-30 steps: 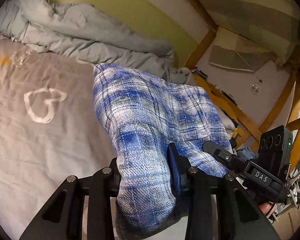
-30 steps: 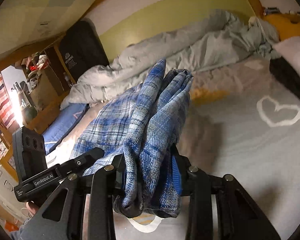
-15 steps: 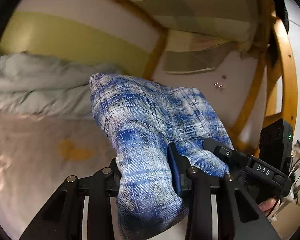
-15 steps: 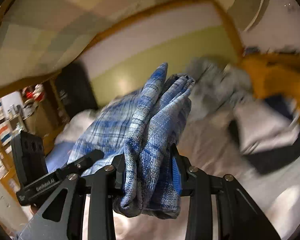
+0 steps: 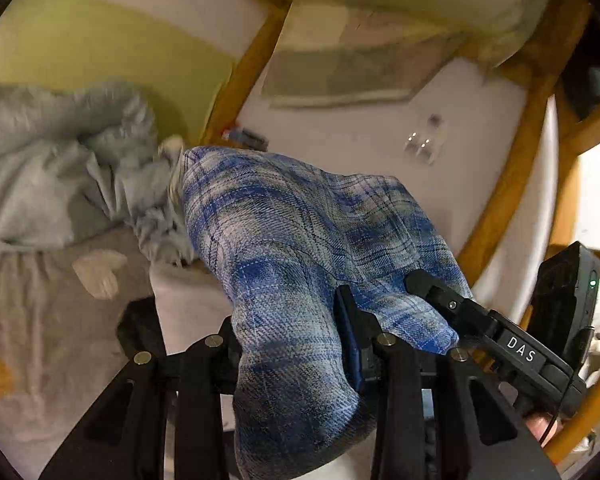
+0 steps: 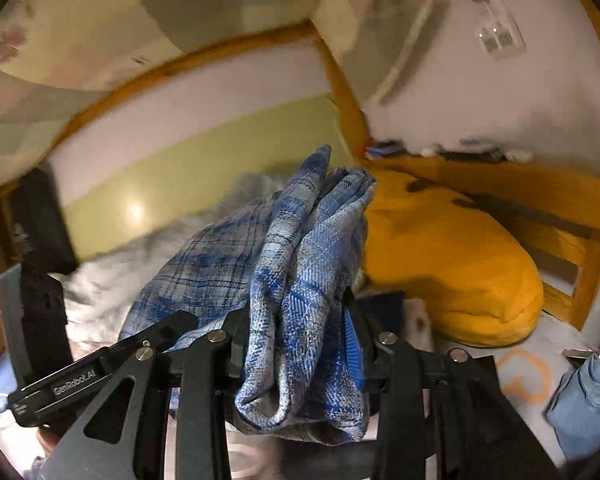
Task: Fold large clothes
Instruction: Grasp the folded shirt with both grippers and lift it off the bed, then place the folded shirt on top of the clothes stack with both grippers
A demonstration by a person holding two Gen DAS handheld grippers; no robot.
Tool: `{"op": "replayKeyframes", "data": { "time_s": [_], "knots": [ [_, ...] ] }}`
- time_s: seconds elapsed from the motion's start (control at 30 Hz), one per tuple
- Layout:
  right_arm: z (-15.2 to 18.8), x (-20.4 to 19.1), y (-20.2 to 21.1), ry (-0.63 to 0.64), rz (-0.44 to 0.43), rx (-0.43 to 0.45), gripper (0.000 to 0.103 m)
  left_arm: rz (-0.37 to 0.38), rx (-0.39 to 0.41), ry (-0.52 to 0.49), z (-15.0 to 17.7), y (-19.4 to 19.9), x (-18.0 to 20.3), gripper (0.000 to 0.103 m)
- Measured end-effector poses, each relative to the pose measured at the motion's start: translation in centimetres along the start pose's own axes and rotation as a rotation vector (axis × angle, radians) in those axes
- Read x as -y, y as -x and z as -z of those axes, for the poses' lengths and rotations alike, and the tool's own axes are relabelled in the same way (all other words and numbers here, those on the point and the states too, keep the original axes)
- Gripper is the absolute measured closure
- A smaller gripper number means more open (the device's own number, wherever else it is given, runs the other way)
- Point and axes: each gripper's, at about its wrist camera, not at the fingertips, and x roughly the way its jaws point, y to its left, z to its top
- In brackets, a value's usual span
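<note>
Left wrist view: the left gripper (image 5: 296,344) is closed on a thick bunch of the blue plaid shirt (image 5: 300,240), its pads buried in the cloth.
Right wrist view: the right gripper (image 6: 300,344) is likewise clamped on a bundled fold of the same shirt (image 6: 292,280); several layers are stacked between the jaws.
Where the shirt is: held up in the air between the two grippers, above the bed sheet (image 5: 40,340), touching nothing below that I can see.
Risk, slipping layers: each claw bites a fat wad, not a single edge, so an inner layer could slide out in a quick swing and the fold would come apart.
Risk, snagging: the wooden bed frame (image 5: 512,184) and the crumpled grey duvet (image 5: 60,176) are near on the left side, and the orange pillow (image 6: 452,256) sits just beyond the cloth on the right; a loose hanging end could catch on any of these.
Risk, crooked landing: the scenery is blurred, which suggests speed; I judge that a fast set-down would leave the shirt skewed or bunched.
Look of the shirt: soft woven flannel, blue, white and grey checks with thin dark lines.
Shape: doubled over itself, rounded humps at the top, hems hanging below the jaws.
Folding so far: roughly gathered, not flat, edges not aligned.
</note>
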Motion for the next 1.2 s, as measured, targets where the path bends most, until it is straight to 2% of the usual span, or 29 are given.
{"op": "replayKeyframes", "data": {
  "time_s": [0.07, 0.13, 0.2, 0.27, 0.3, 0.33, 0.37, 0.4, 0.43, 0.47, 0.57, 0.63, 0.67, 0.77, 0.87, 1.0, 1.2],
  "knots": [
    [1.4, 2.1, -2.7, 0.001, 0.050, -0.027, 0.069, -0.024, -0.047, -0.006, 1.3, -3.0, -0.9, 0.065],
    [2.9, 3.8, -5.3, -0.002, 0.089, -0.070, 0.069, -0.048, -0.097, 0.031, 3.6, -6.1, -2.6, 0.064],
    [4.4, 4.8, -6.9, -0.004, 0.118, -0.076, 0.067, -0.040, -0.071, 0.049, 5.1, -7.3, -4.1, 0.060],
    [5.6, 5.1, -7.2, 0.019, 0.139, -0.054, 0.063, -0.040, -0.053, 0.023, 5.9, -7.6, -4.3, 0.052],
    [5.9, 5.1, -7.1, 0.023, 0.150, -0.043, 0.061, -0.044, -0.047, -0.004, 5.9, -7.7, -4.3, 0.051],
    [6.1, 5.4, -6.9, 0.023, 0.160, -0.034, 0.056, -0.051, -0.044, -0.025, 5.8, -7.4, -4.1, 0.049],
    [6.2, 5.5, -6.5, 0.019, 0.175, -0.024, 0.044, -0.070, -0.041, -0.052, 5.7, -7.1, -3.8, 0.043],
    [6.3, 5.2, -6.0, 0.013, 0.194, -0.013, 0.039, -0.087, -0.039, -0.067, 5.5, -6.8, -3.6, 0.039],
    [6.2, 5.2, -5.2, 0.007, 0.213, 0.004, 0.030, -0.113, -0.034, -0.074, 5.2, -6.4, -3.5, 0.024],
    [5.9, 5.6, -4.9, 0.003, 0.227, 0.023, 0.023, -0.156, -0.007, -0.090, 4.9, -5.5, -3.2, 0.010],
    [5.7, 4.6, -1.2, 0.001, 0.261, 0.104, 0.007, -0.197, 0.101, -0.192, 4.8, -0.7, -1.4, 0.008],
    [5.7, 3.3, 1.4, 0.016, 0.256, 0.150, 0.000, -0.232, 0.139, -0.280, 4.8, 2.2, -0.1, 0.006],
    [5.7, 2.4, 2.9, 0.030, 0.251, 0.171, 0.000, -0.255, 0.165, -0.330, 5.0, 3.9, 0.7, 0.001],
    [5.6, -0.4, 6.4, 0.075, 0.230, 0.201, 0.000, -0.309, 0.245, -0.404, 5.8, 8.7, 2.4, 0.000],
    [5.8, -3.3, 10.0, 0.085, 0.192, 0.232, 0.000, -0.287, 0.270, -0.350, 6.2, 14.1, 3.0, 0.000],
    [6.3, -7.3, 14.0, 0.099, 0.166, 0.263, 0.000, -0.349, 0.334, -0.349, 6.6, 20.4, 4.2, 0.000],
    [8.3, -12.0, 17.5, 0.137, 0.129, 0.272, 0.000, -0.415, 0.380, -0.379, 8.3, 27.3, 5.3, 0.000]
  ]
}}
